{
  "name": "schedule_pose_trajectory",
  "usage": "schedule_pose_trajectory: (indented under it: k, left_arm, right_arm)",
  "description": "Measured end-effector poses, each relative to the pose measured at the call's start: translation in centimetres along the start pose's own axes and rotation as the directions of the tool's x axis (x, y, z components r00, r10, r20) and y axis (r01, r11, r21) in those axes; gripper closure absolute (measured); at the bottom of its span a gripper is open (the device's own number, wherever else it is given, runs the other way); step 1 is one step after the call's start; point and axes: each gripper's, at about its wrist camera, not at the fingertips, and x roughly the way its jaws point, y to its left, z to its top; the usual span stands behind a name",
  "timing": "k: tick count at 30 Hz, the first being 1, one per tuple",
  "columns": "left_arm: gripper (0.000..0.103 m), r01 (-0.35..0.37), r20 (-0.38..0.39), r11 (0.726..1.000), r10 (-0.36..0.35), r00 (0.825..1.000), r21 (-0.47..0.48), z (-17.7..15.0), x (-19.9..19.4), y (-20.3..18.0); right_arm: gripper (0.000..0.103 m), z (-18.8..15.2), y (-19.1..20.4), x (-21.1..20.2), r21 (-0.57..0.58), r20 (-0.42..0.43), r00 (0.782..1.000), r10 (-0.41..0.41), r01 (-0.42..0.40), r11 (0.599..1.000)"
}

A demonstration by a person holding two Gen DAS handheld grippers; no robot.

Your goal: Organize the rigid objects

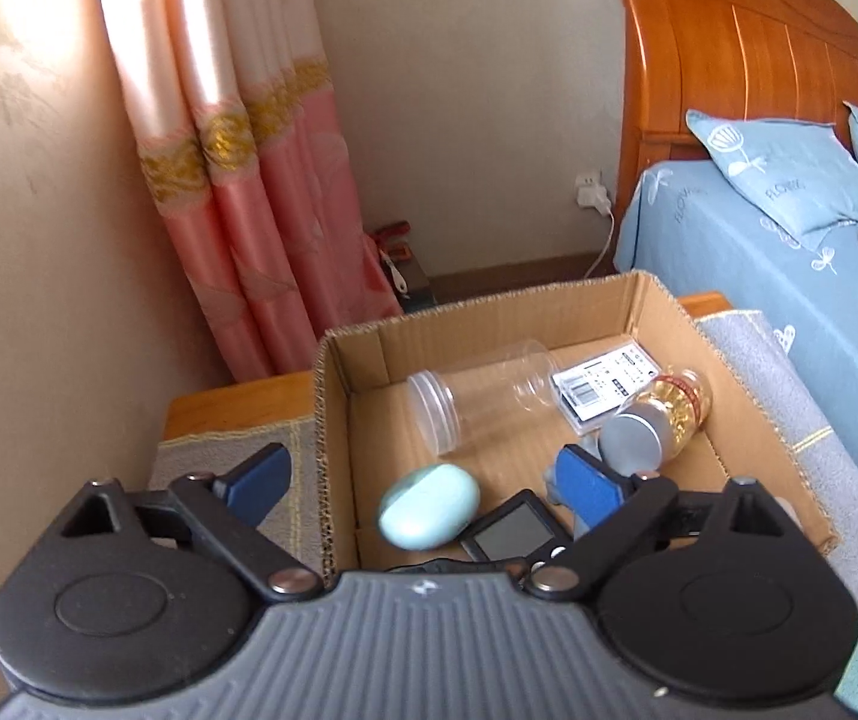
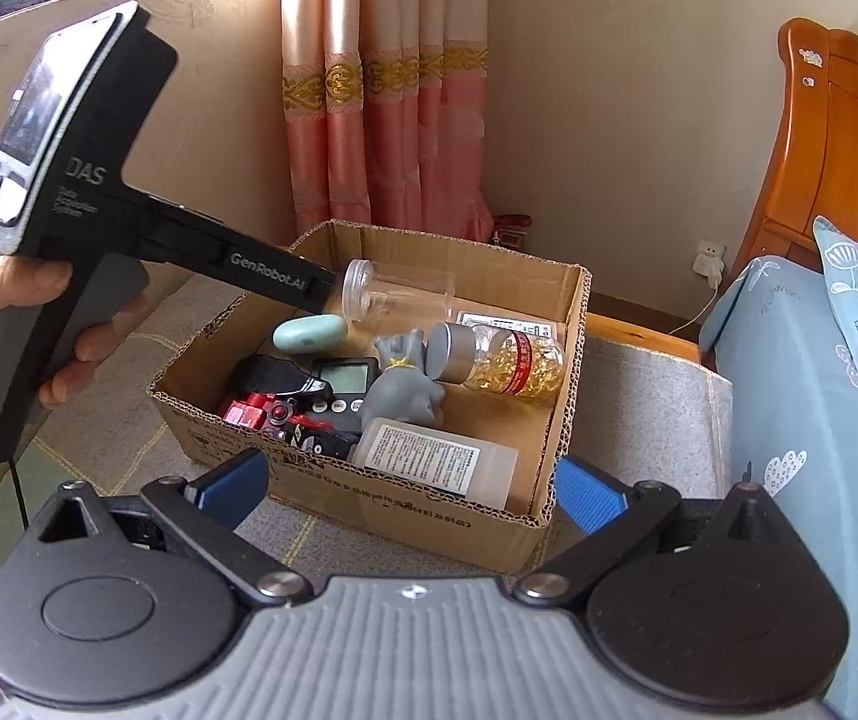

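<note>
Cardboard box (image 2: 405, 516) crowds a clear jar (image 1: 477, 396), gold-flake bottle (image 2: 507, 360) and grey figurine (image 2: 408, 384); both grippers' fingers gape empty.

Objects crowd the open-topped cardboard box (image 2: 369, 516), its far-left corner bare.

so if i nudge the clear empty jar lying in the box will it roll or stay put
The clear jar lies on its side in the cardboard box, so it will probably roll. It looks empty and thin-walled, so it is likely light and may skid. Its smooth plastic could slip between the left gripper pads.
</note>
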Motion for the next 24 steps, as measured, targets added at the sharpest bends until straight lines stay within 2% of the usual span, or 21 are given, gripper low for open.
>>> schedule_pose_trajectory:
  k: [4,6,11,18,24]
  left_arm:
    - [0.005,-0.025,0.036,0.999,0.026,0.999,-0.036,-1.0,-3.2,0.5]
    - [0.003,-0.037,0.022,0.997,0.039,0.999,-0.070,-2.1,-4.7,0.8]
    - [0.002,-0.068,-0.006,0.989,0.067,0.998,-0.128,-5.8,-8.1,0.8]
    - [0.003,-0.094,-0.058,0.986,0.086,0.995,-0.136,-9.2,-10.5,0.3]
    - [0.003,-0.114,-0.056,0.986,0.108,0.993,-0.120,-10.3,-11.8,-0.3]
  right_arm:
    - [0.000,-0.2,0.2,-0.1,0.033,-0.003,0.999,-0.037,0.037,0.999]
    - [0.000,-0.5,0.3,-0.2,0.060,-0.007,0.997,-0.075,0.075,0.995]
    - [0.000,-1.5,1.2,-0.8,0.121,-0.024,0.985,-0.169,0.171,0.978]
    - [0.000,-2.8,2.6,-2.3,0.186,-0.039,0.982,-0.183,0.187,0.964]
    - [0.000,-3.2,3.6,-2.5,0.189,-0.047,0.981,-0.186,0.192,0.963]
